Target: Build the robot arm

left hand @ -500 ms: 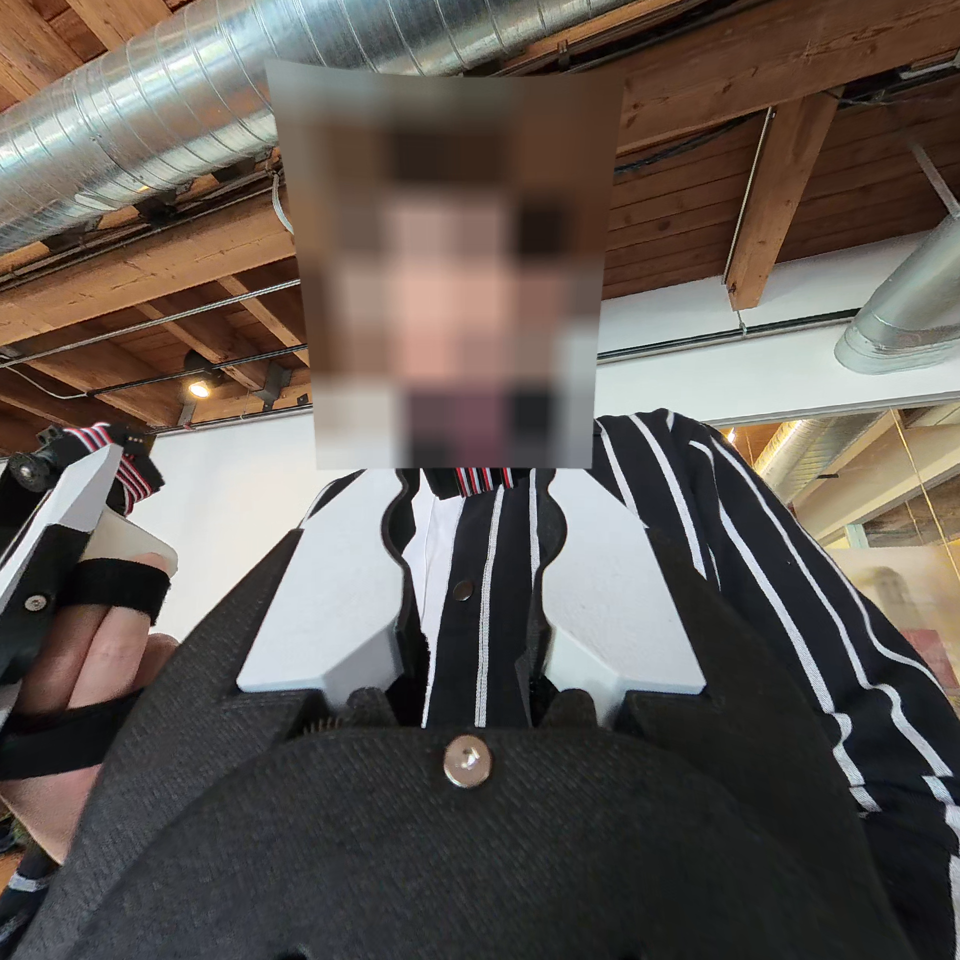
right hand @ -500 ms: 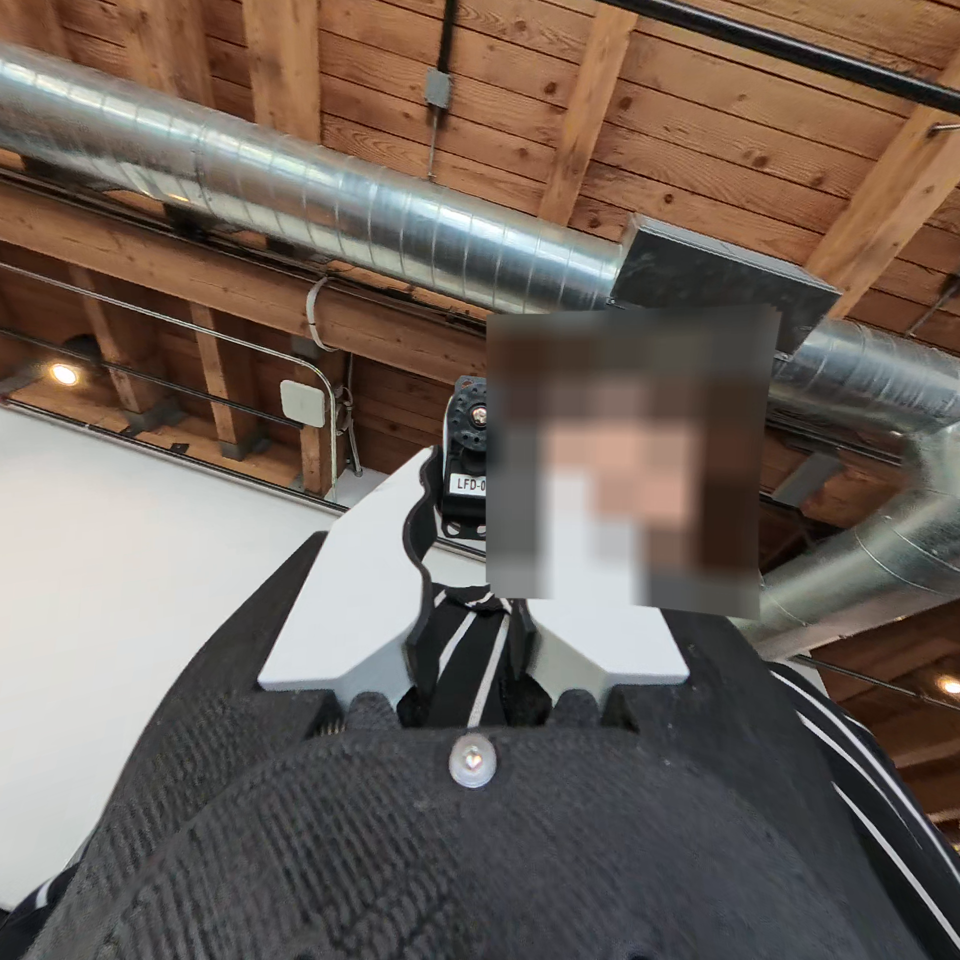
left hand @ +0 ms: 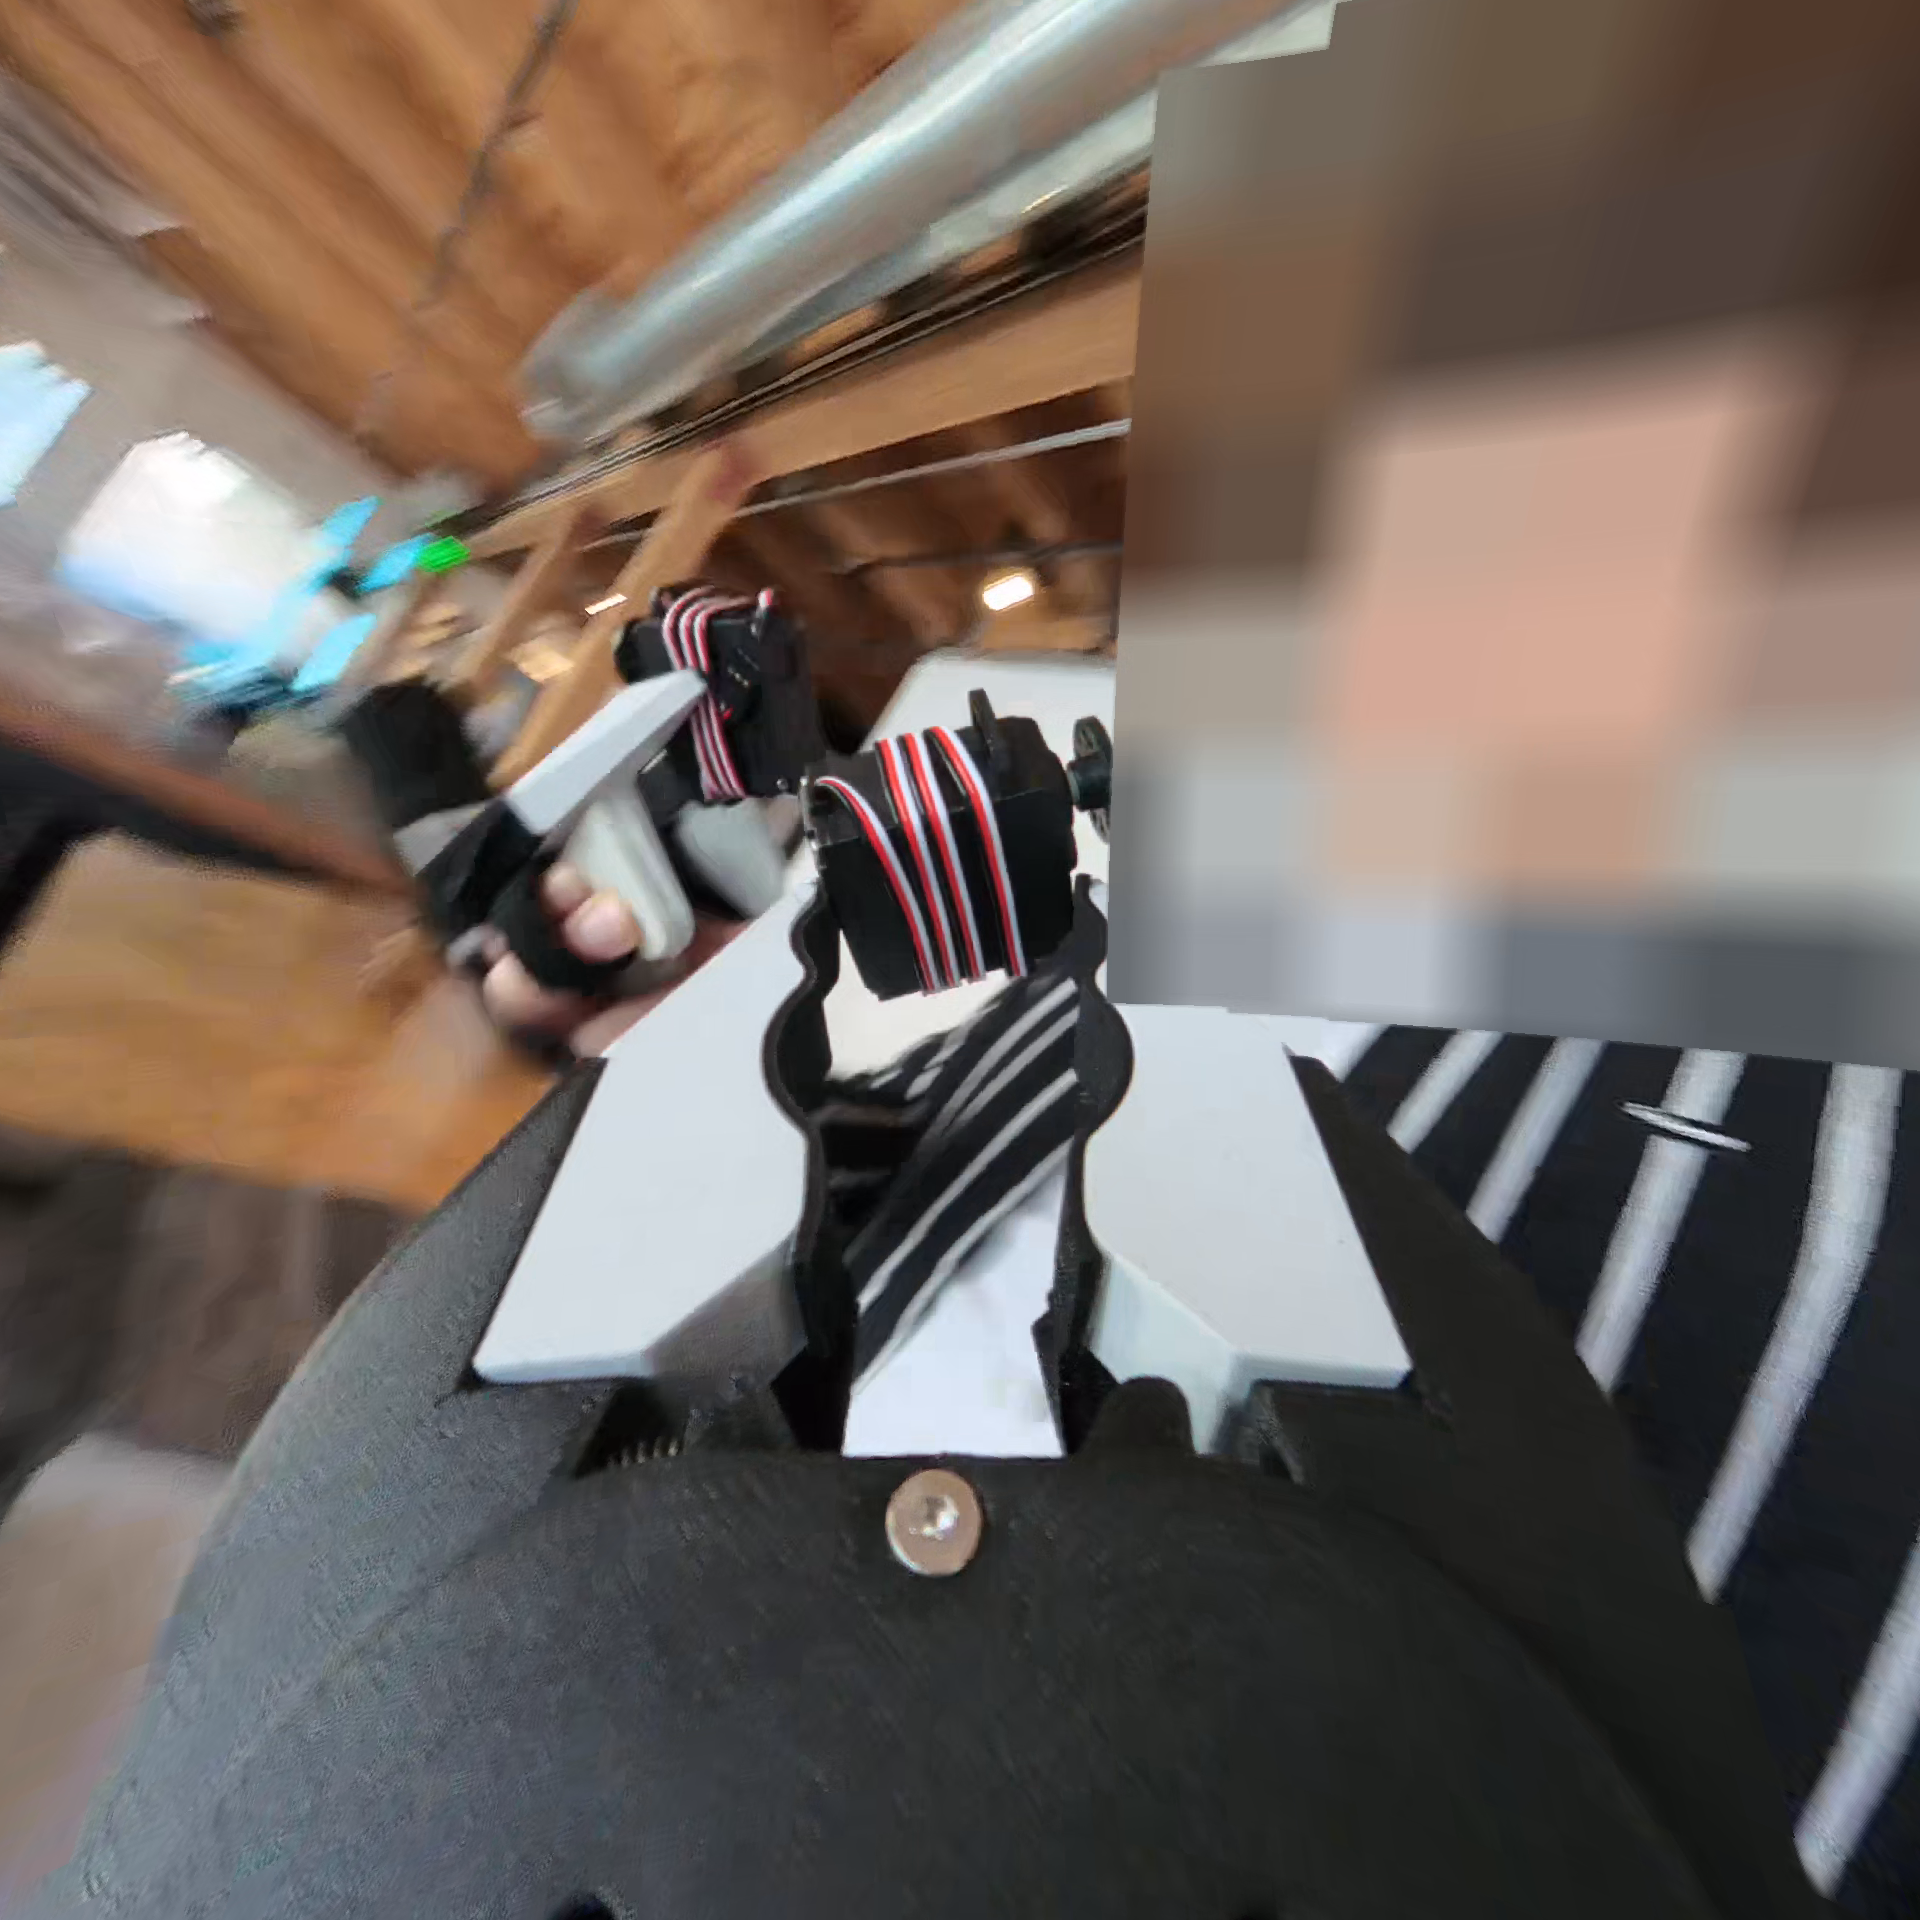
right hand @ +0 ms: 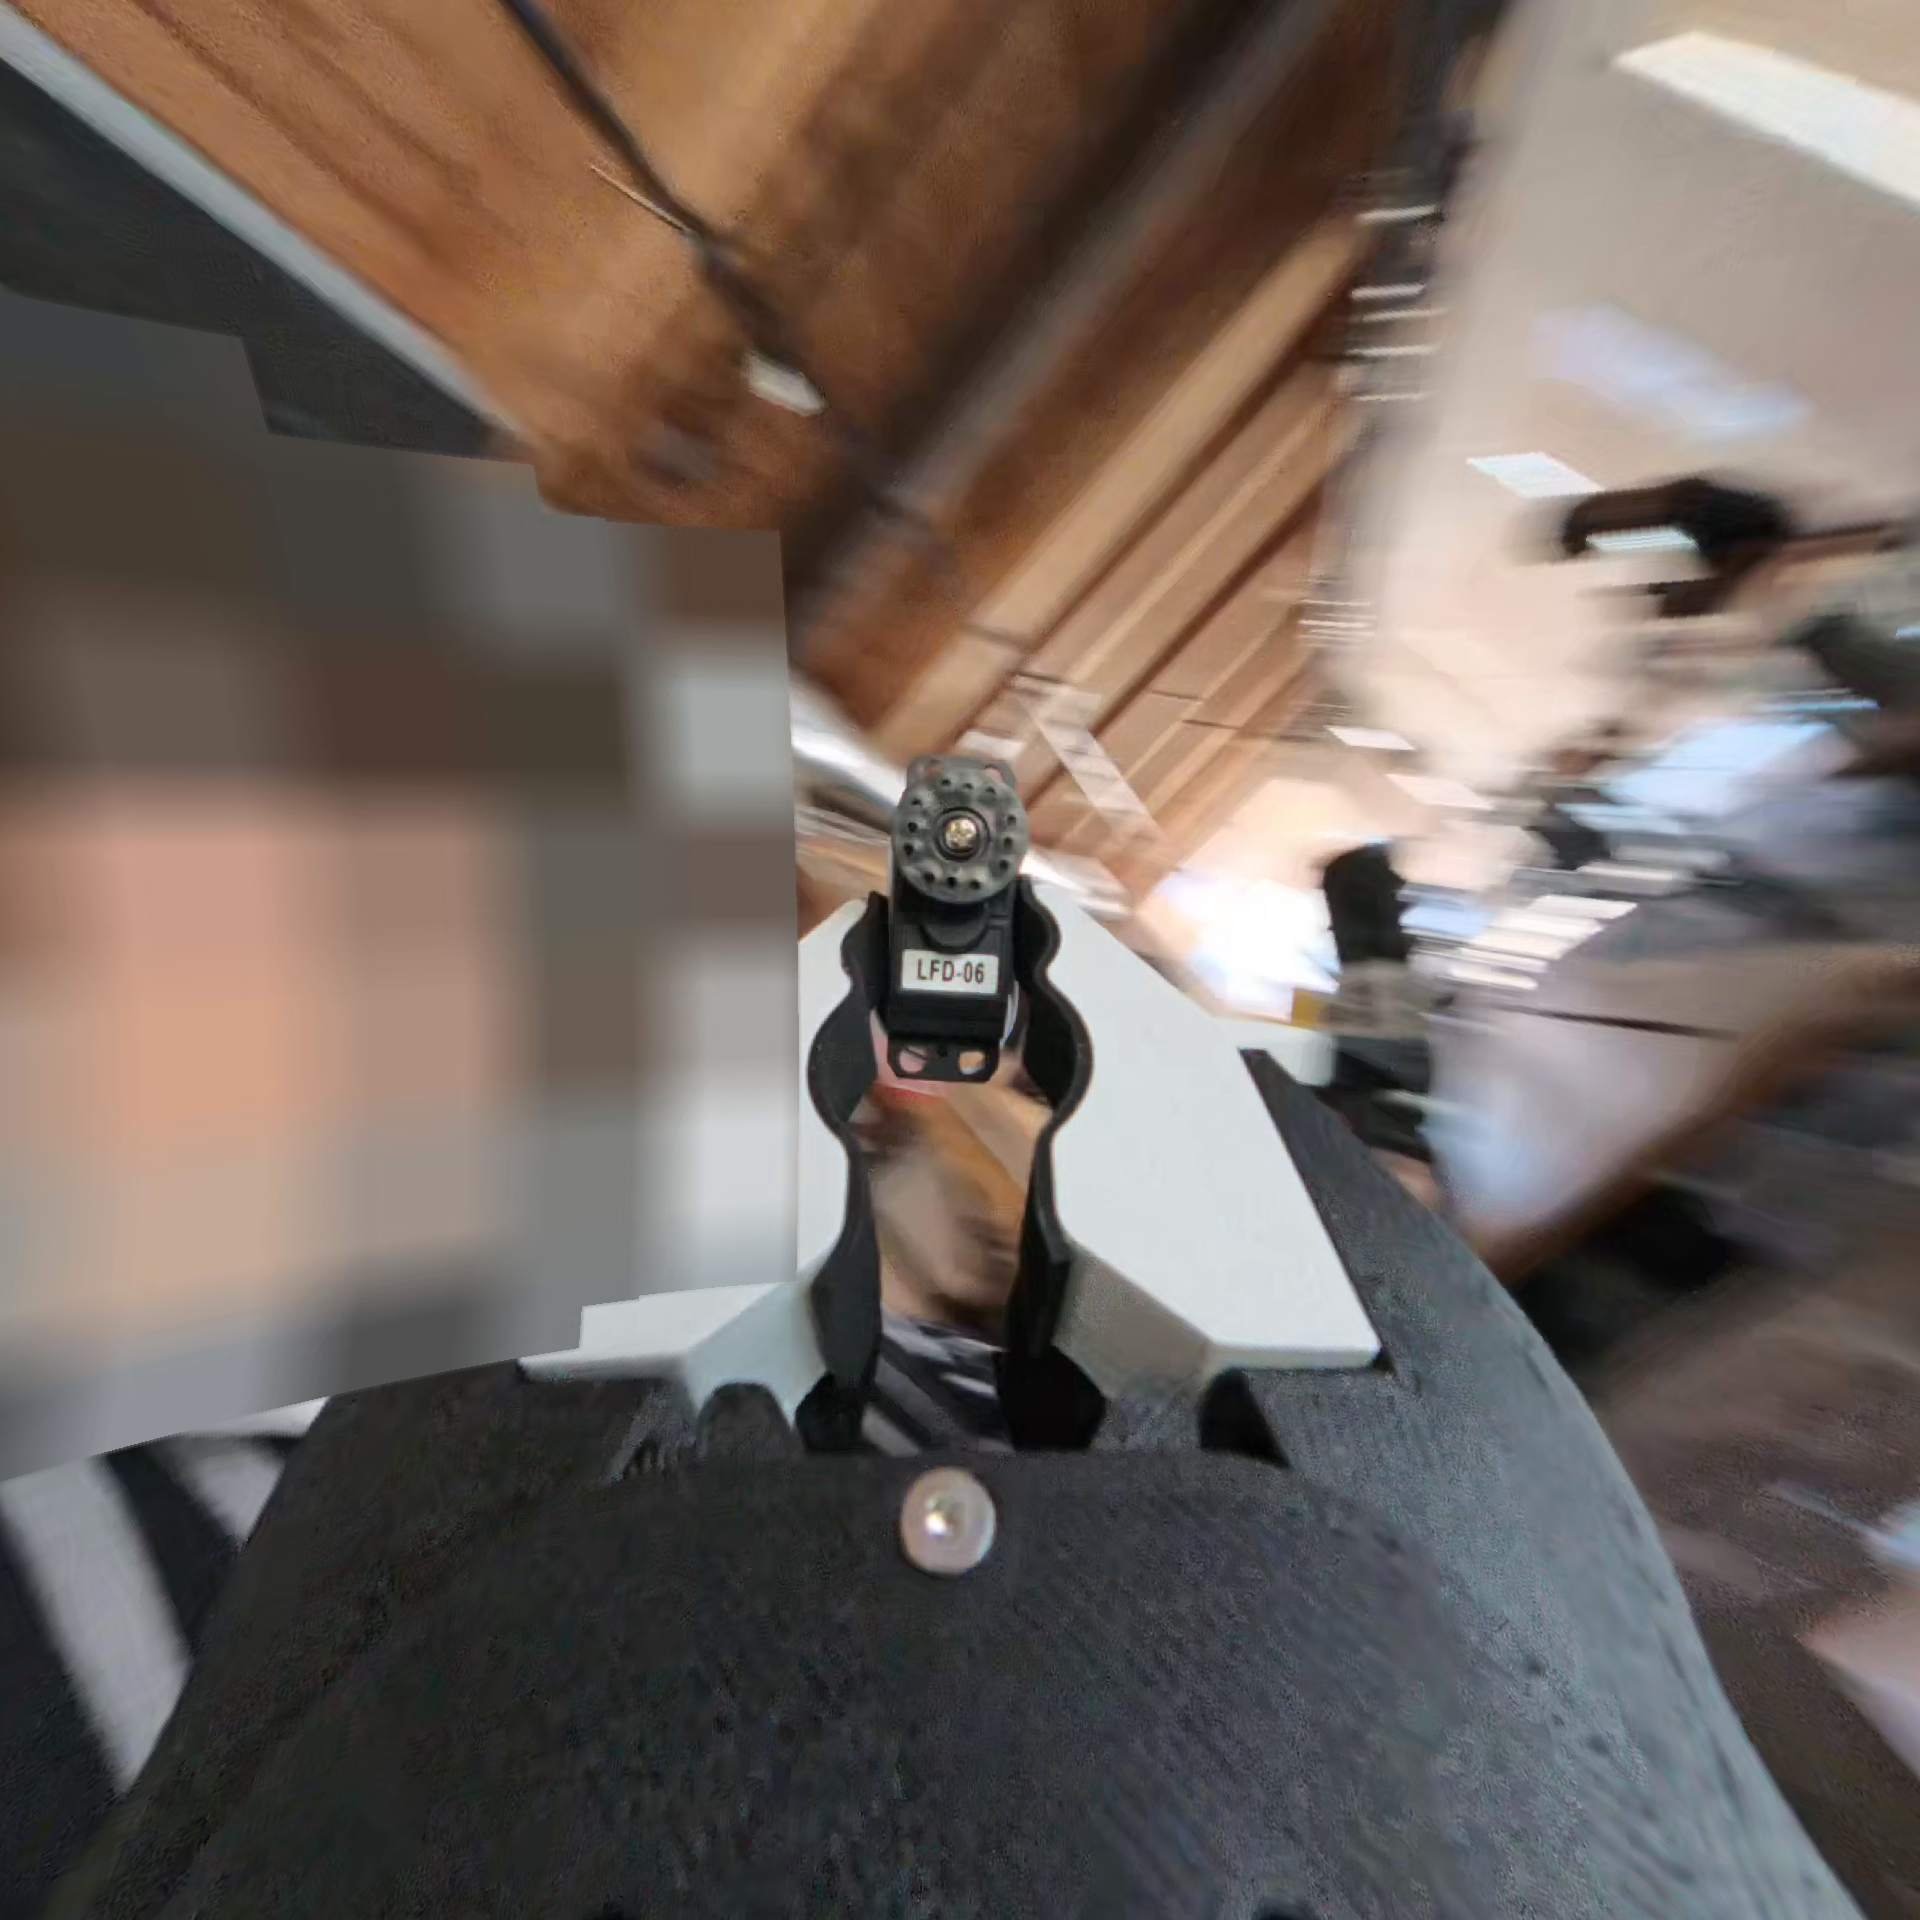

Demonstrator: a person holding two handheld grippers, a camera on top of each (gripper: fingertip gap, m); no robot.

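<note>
My left gripper (left hand: 951, 914) is shut on a small black servo motor (left hand: 935, 852) wrapped in red, white and black wires, held at the fingertips. In the same view my right gripper (left hand: 686, 717) shows farther off at the left, held by a hand (left hand: 582, 925), with a second wired black servo (left hand: 758, 707) at its tip, close to the first. In the right wrist view my right gripper (right hand: 951, 914) is shut on that black servo (right hand: 951, 977), which has a white label and a round horn on top. Both grippers point upward, close to the person holding them.
A person in a black shirt with white stripes (left hand: 1558, 1195) is right behind the left gripper. Wooden ceiling beams and a silver metal duct (left hand: 831, 208) are above. A blurred room with desks and dark shapes (right hand: 1558, 935) lies to the right.
Both grippers have swung and tilted, and the backgrounds are now motion-blurred. The right gripper with its servo now shows nearer the middle of the left wrist view, close to the left gripper's servo.
</note>
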